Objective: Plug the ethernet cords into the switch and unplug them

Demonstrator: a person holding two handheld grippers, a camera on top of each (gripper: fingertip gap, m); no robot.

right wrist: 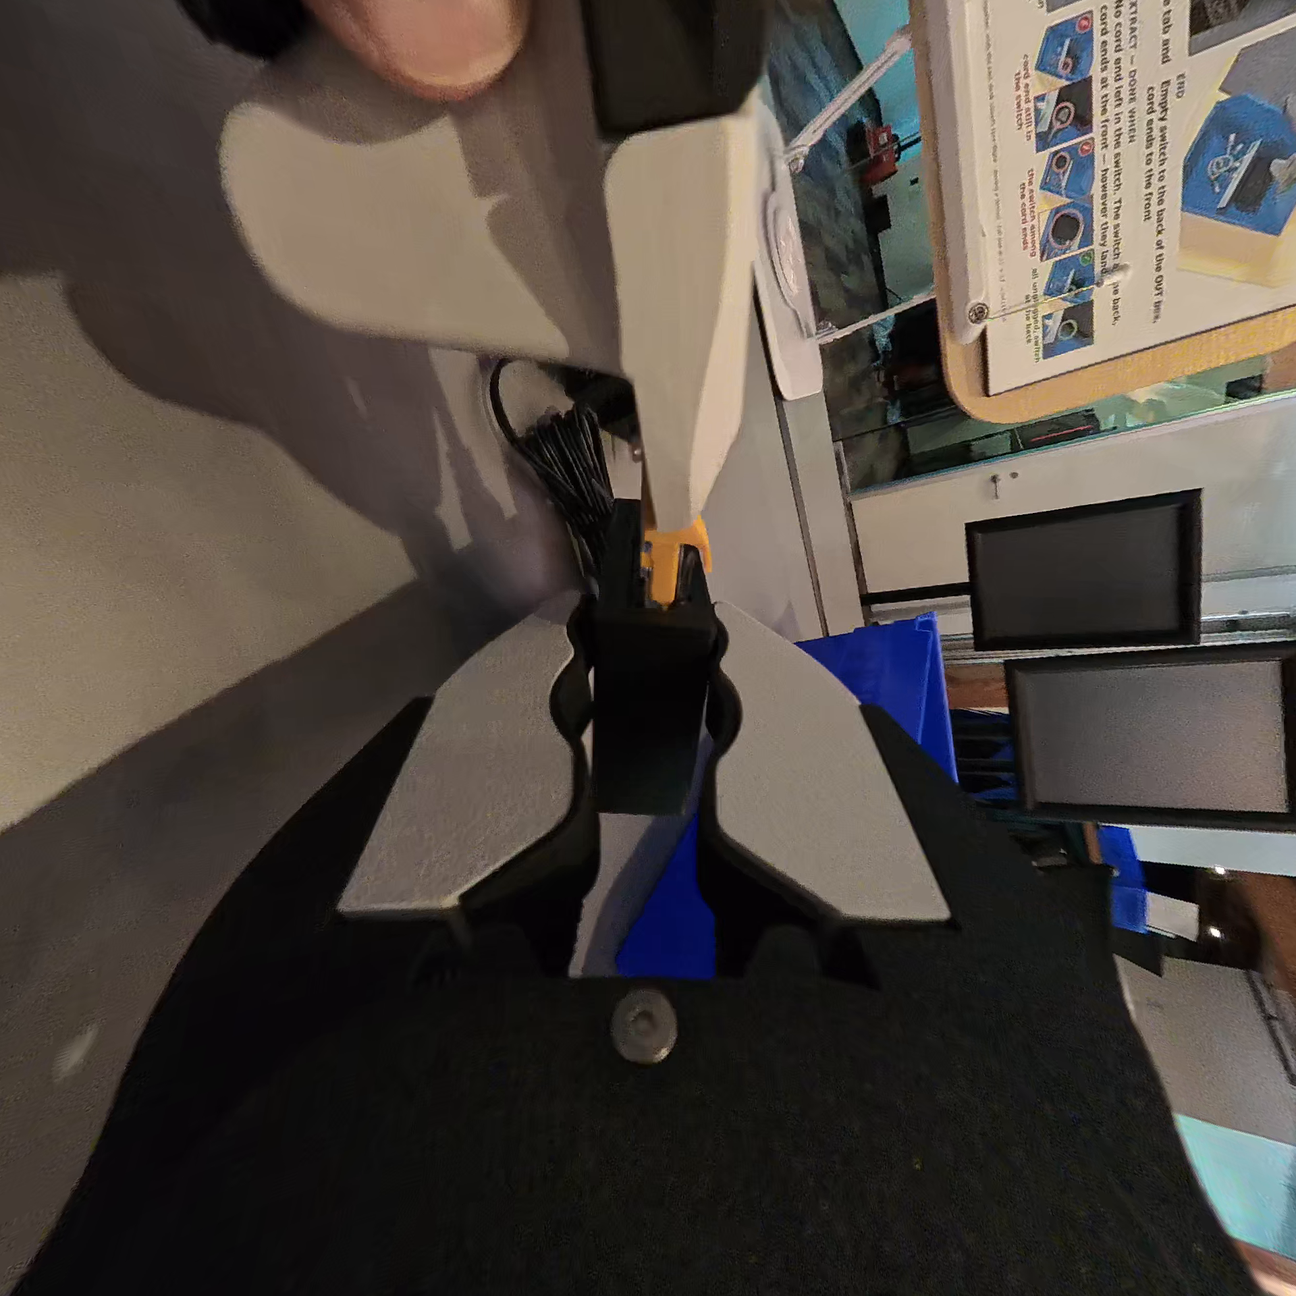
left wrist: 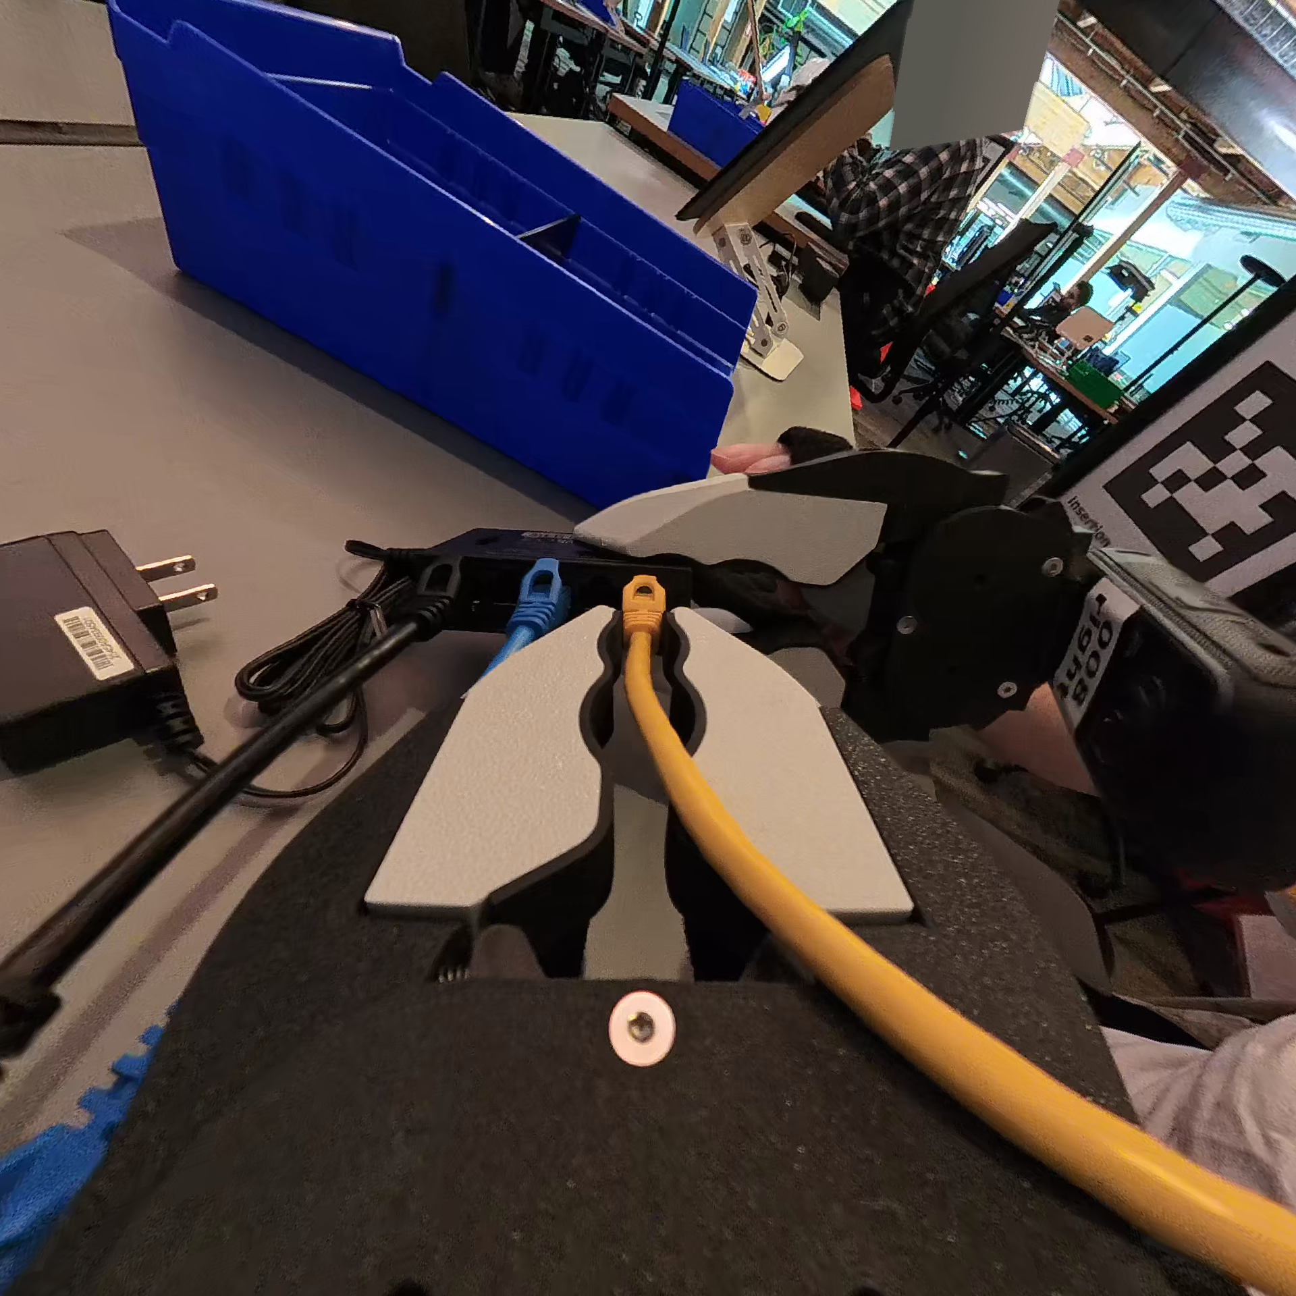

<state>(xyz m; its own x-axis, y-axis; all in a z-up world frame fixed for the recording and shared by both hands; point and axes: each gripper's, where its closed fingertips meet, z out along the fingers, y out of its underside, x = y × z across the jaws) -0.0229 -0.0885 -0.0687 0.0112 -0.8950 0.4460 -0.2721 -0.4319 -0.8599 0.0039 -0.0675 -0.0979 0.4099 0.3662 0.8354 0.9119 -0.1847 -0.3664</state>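
Note:
A black switch (left wrist: 505,561) lies on the grey table (left wrist: 175,435). A black cord (left wrist: 431,585), a blue ethernet cord (left wrist: 536,596) and a yellow ethernet cord (left wrist: 639,603) sit in its front ports. My left gripper (left wrist: 642,624) is shut on the yellow cord's plug boot, and the cord runs back between the fingers. My right gripper (right wrist: 649,631) is shut on the switch's right end (right wrist: 645,715), one finger above and one below. The right gripper also shows in the left wrist view (left wrist: 736,526). The yellow plug (right wrist: 673,557) shows in the right wrist view under a left finger (right wrist: 673,351).
A blue bin (left wrist: 421,280) stands behind the switch. A black power adapter (left wrist: 77,652) and its bundled thin wire (left wrist: 308,659) lie to the left. An instruction board on a stand (left wrist: 792,161) is at the table's far edge. A person in a plaid shirt (left wrist: 898,203) sits beyond. My right fingertips sit around 4 cm from my left ones.

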